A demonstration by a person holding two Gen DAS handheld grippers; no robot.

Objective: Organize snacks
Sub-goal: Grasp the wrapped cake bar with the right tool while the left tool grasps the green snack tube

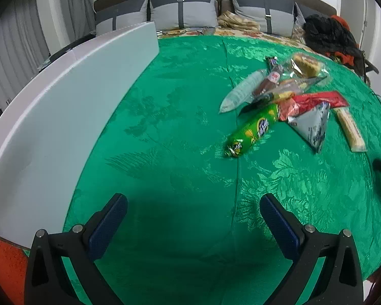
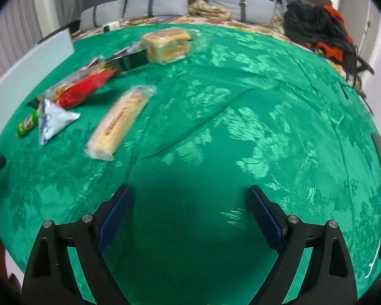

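Your left claw [image 1: 193,209] hangs low over the green cloth [image 1: 180,132], its blue-padded fingers spread wide with nothing between them. Your right claw [image 2: 190,200] is the same: jaws well apart, empty, over a bare patch of the cloth [image 2: 241,101].

Beyond the left claw, the snacks sit in a loose heap to the front right. Nearest is the green biscuit roll [image 1: 252,131], lying at a slant. Just past it a silver triangular pouch [image 1: 311,124] touches a red packet [image 1: 315,101], and a long pale biscuit pack [image 1: 350,131] lies to the right of them, apart from the heap. Farther back come a clear empty-looking wrapper [image 1: 241,90], a brown chocolate bar [image 1: 266,81] and a clear bag of cake slices [image 1: 306,66], all overlapping.

From the right claw the long pale biscuit pack [image 2: 119,123] is closest, front left (slightly blurred), with the silver triangular pouch [image 2: 52,119] beside it.

A white board [image 1: 71,101] stands upright along the left edge, and grey cushions [image 1: 185,10] line the far wall.
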